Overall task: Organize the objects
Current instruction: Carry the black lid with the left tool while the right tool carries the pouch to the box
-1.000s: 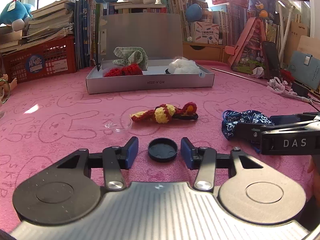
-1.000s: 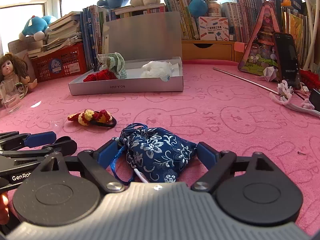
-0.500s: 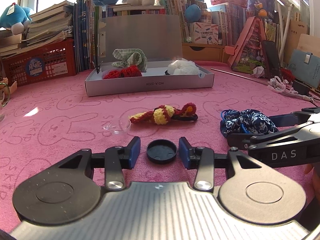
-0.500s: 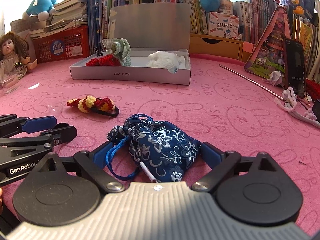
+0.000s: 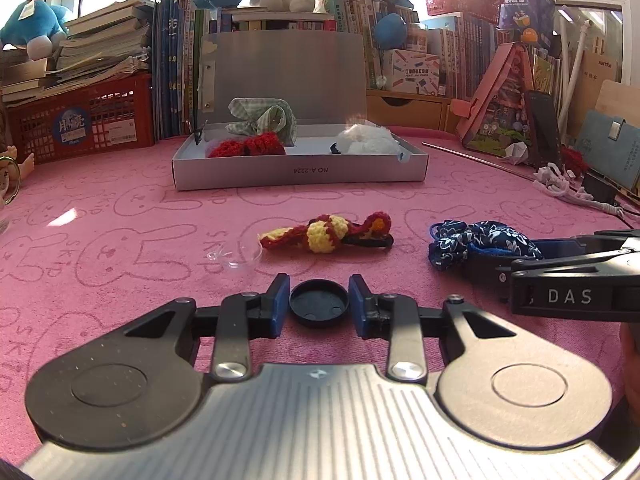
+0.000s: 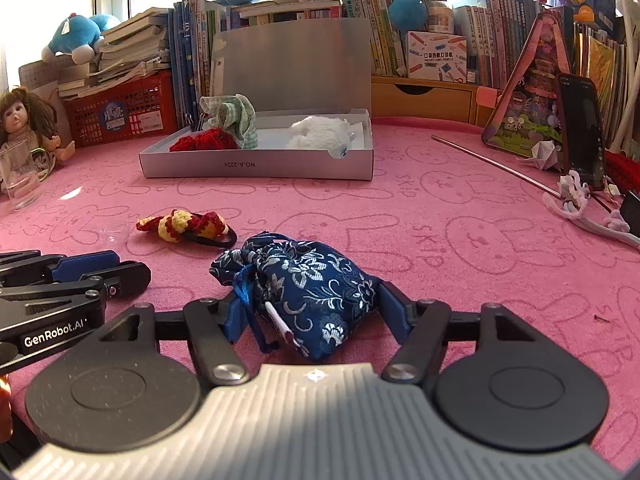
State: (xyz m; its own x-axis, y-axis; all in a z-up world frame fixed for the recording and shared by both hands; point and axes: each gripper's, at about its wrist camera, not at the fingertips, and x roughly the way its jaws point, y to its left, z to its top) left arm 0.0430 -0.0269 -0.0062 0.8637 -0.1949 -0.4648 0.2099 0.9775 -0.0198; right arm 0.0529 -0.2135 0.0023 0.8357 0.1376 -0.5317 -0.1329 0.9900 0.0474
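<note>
My left gripper (image 5: 319, 306) has closed on a round black cap (image 5: 319, 307) on the pink cloth; its blue pads touch the cap's sides. My right gripper (image 6: 308, 306) has closed on a dark blue flowered pouch (image 6: 308, 280); the pouch also shows in the left wrist view (image 5: 476, 240). A red and yellow crochet hair tie (image 5: 328, 234) lies between them, also seen in the right wrist view (image 6: 184, 226). The open grey box (image 5: 300, 170) at the back holds a green checked cloth (image 5: 262, 120), a red crochet piece (image 5: 246, 146) and a white fluffy piece (image 5: 368, 142).
A small clear plastic dish (image 5: 236, 256) lies left of the hair tie. A glass cup (image 6: 18, 176) and a doll (image 6: 24, 120) stand at the far left. A thin metal rod (image 6: 492, 164), a phone (image 6: 580, 128) and white cord (image 6: 576, 200) are at the right. Books and plush toys line the back.
The left jaws have narrowed onto the black cap. The right jaws have narrowed onto the blue pouch, and the right gripper has shifted slightly.
</note>
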